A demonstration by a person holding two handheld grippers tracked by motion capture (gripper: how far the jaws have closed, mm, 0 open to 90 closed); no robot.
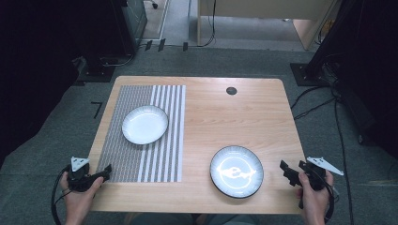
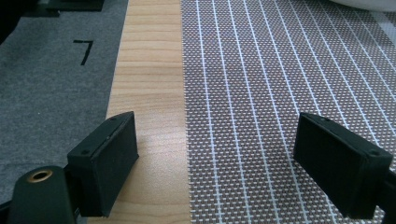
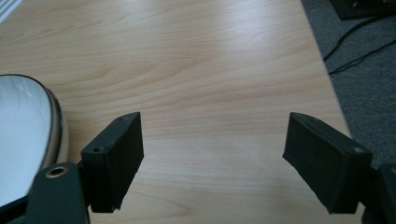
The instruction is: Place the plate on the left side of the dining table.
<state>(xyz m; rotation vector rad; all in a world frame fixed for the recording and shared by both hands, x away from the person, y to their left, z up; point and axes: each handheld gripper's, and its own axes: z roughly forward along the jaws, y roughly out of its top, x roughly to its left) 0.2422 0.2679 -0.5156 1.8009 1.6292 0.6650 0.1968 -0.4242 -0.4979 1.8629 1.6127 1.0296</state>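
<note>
**Right gripper comes toward the dark-rimmed plate**

From the high view, the dark-rimmed plate [image 1: 236, 171] lies on the bare wood near the front edge of the tabletop [image 1: 244, 112], toward the front right corner. The right gripper [image 1: 285, 169] is just beside the right edge of the tabletop, level with this plate and pointing at it, but not touching it; its fingers are apart with nothing between them. The left gripper [image 1: 107, 172] waits at the front left corner, its tips over the near edge of the striped placemat [image 1: 162, 154]. A white plate [image 1: 145, 124] sits on that placemat, toward the back left.

In the left gripper view, the fingers [image 2: 108, 156] stand wide apart and hold nothing. Below them is the left border of the placemat [image 2: 280, 93] and a strip of wood [image 2: 149, 93].

In the right gripper view, the fingers [image 3: 116, 156] are also wide apart and empty. The rim of the dark-rimmed plate [image 3: 56, 121] appears at the left, outside the gap, so the gripper is not yet lined up with it.

To do this step well, I think the right hand should turn a little toward the plate, go low, and bring one finger under the rim and one above it before closing. The plate looks smooth and shallow, so a slow approach is safer; a push from the side could make it slide away.
</note>
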